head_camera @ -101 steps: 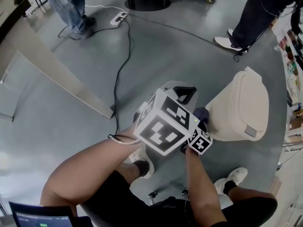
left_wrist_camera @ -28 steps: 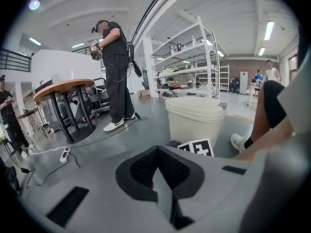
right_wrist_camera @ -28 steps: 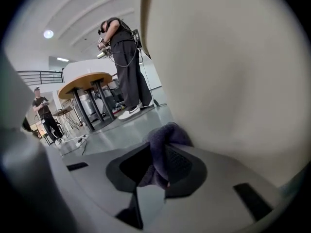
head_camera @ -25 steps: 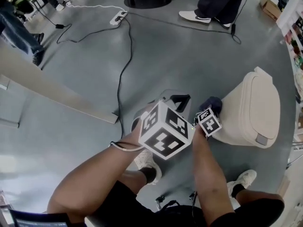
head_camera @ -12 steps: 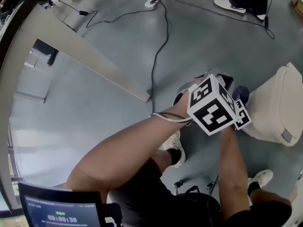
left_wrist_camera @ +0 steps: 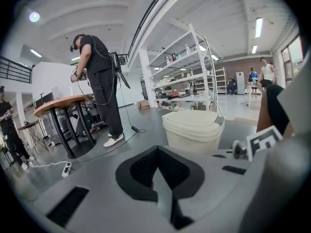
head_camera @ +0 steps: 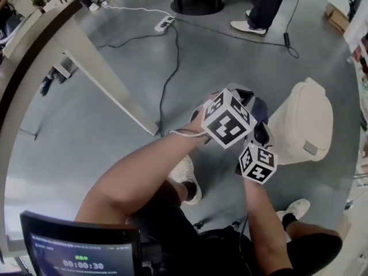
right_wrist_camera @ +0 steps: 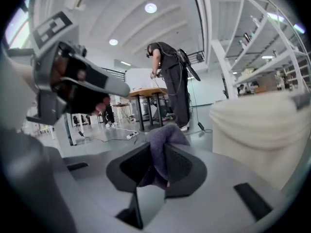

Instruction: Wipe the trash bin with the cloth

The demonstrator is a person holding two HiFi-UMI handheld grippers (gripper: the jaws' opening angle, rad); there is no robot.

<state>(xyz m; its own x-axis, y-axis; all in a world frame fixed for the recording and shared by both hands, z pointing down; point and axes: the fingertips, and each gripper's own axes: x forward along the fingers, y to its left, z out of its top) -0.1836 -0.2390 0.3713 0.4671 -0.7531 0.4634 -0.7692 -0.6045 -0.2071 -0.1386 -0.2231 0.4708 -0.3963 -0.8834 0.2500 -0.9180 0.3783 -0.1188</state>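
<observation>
The grey floor (head_camera: 115,102) fills most of my head view, and on it stands the cream trash bin (head_camera: 303,125), lid down. It sits straight ahead of the left fingers (left_wrist_camera: 142,171) and a little to their right, some way off. To the right fingers (right_wrist_camera: 181,165) it is close on their right side, its pale wall filling that edge of the right gripper view. I have the left gripper (left_wrist_camera: 158,173) held up over the floor beside the bin; its fingers are pressed together with nothing between them. The right gripper (right_wrist_camera: 155,166) sits just below and right of it in my head view, marker cubes nearly side by side. Its fingers are clamped on the purple cloth (right_wrist_camera: 163,142), which bunches up between them and pokes out past their tips. From the right gripper view a strip of floor shows between the cloth and the bin wall, so I read them as near but apart. Well beyond both pairs of fingers, a black cable (head_camera: 169,73) runs across the floor to a white power strip (head_camera: 164,23).
</observation>
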